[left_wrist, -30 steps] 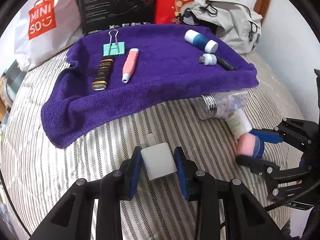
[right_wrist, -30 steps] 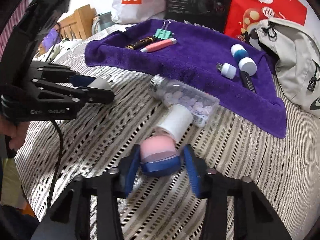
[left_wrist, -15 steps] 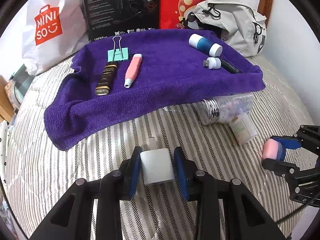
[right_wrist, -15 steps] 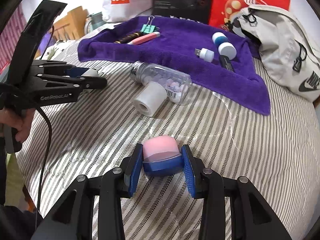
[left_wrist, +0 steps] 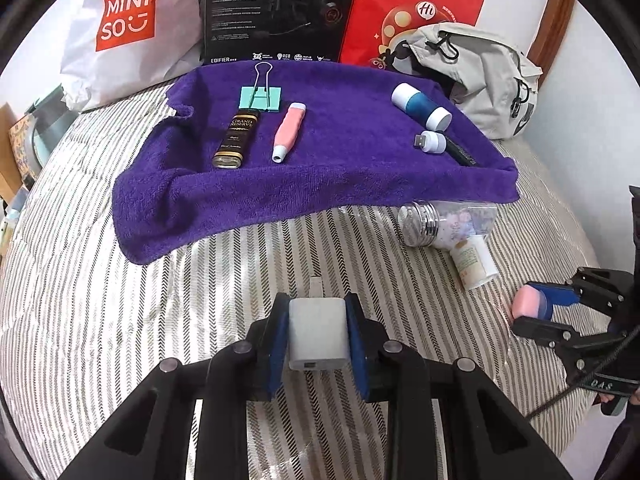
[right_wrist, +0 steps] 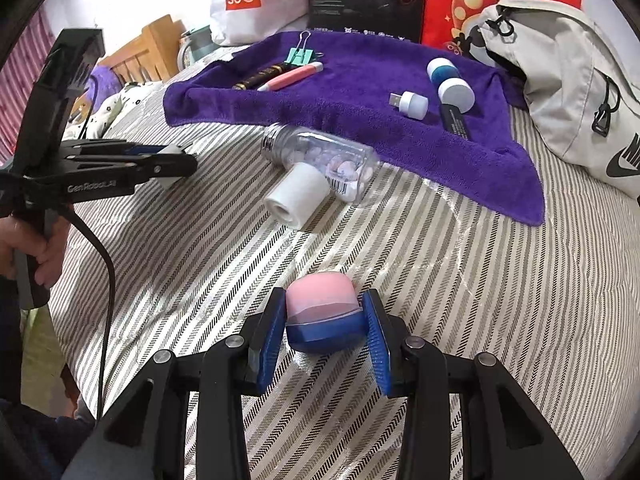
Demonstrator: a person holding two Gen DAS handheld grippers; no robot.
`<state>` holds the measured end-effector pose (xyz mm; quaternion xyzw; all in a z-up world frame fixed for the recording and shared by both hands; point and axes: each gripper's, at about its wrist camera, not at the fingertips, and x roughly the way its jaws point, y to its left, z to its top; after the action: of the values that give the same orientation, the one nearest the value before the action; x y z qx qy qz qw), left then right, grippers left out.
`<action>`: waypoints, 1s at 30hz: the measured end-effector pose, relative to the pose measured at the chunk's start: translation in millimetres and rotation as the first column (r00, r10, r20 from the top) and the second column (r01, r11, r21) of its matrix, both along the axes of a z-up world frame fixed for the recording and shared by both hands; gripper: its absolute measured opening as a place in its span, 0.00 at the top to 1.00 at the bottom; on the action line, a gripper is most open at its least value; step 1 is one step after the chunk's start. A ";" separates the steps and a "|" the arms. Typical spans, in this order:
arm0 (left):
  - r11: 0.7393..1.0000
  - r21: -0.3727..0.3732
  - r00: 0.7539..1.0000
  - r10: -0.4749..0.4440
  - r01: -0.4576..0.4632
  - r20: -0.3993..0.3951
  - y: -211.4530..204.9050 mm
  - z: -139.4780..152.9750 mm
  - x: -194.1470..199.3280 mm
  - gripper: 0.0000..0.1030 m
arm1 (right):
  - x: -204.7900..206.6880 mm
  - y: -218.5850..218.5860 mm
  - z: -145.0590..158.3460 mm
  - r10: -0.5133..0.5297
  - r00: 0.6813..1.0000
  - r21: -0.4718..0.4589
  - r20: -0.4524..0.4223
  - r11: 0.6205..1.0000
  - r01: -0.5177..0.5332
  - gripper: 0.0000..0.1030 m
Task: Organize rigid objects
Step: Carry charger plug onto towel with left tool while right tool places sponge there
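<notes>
My left gripper (left_wrist: pixel 318 334) is shut on a white USB charger block (left_wrist: pixel 318 332), held above the striped bedcover short of the purple towel (left_wrist: pixel 340 176). My right gripper (right_wrist: pixel 322 322) is shut on a pink and blue capsule-shaped object (right_wrist: pixel 322 312); it also shows at the right of the left wrist view as the right gripper (left_wrist: pixel 536 312). On the towel lie a teal binder clip (left_wrist: pixel 261 98), a dark brown tube (left_wrist: pixel 236 138), a pink pen-like tool (left_wrist: pixel 289 131), a blue and white bottle (left_wrist: pixel 420 106) and a small white USB plug (left_wrist: pixel 431 141).
A clear bottle of pills (right_wrist: pixel 324 160) and a white cylinder (right_wrist: pixel 298 196) lie on the bedcover by the towel's near edge. Behind the towel stand a white shopping bag (left_wrist: pixel 128 24), a black box (left_wrist: pixel 280 12), a red bag (left_wrist: pixel 416 4) and a grey backpack (right_wrist: pixel 572 88). A hand (right_wrist: pixel 28 252) holds the left gripper's handle.
The right gripper closed on the pink and blue capsule, lifted it away from the white cylinder and drew back toward the near right. The left gripper stays shut on the charger, barely moved.
</notes>
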<state>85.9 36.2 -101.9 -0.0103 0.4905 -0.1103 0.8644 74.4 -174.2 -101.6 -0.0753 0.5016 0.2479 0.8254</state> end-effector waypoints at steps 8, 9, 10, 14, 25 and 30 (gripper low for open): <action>1.000 -0.013 0.999 -0.018 0.018 0.032 4.1 19.7 4.0 0.75 | 12.1 -3.6 16.9 -0.005 1.000 0.037 0.008 0.999 0.005 0.63; 1.000 -0.016 0.999 -0.018 0.019 0.037 4.5 22.6 6.3 0.75 | 14.8 -4.1 19.6 -0.006 1.000 0.040 0.010 0.999 0.006 0.63; 1.000 -0.017 0.999 -0.015 0.016 0.046 5.0 26.3 9.7 0.75 | 18.4 -4.9 22.6 -0.008 1.000 0.043 0.013 0.999 0.008 0.63; 1.000 -0.028 0.998 -0.010 0.012 0.063 6.1 38.2 24.4 0.75 | 34.5 -9.1 34.4 -0.023 0.999 0.064 0.025 0.998 0.021 0.63; 0.999 -0.016 0.996 -0.030 0.032 0.086 -1.7 54.1 75.3 0.75 | 100.6 -9.3 58.7 -0.029 0.998 0.083 0.059 0.996 0.024 0.63; 0.999 -0.028 0.997 -0.035 0.037 0.072 -3.8 48.9 96.0 0.75 | 131.6 -3.7 52.1 -0.023 0.999 0.061 0.033 0.998 0.021 0.63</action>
<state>181.9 32.3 -53.0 -0.0104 0.4577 -0.1332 0.8790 206.0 -177.9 -49.5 -0.0488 0.4805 0.2528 0.8384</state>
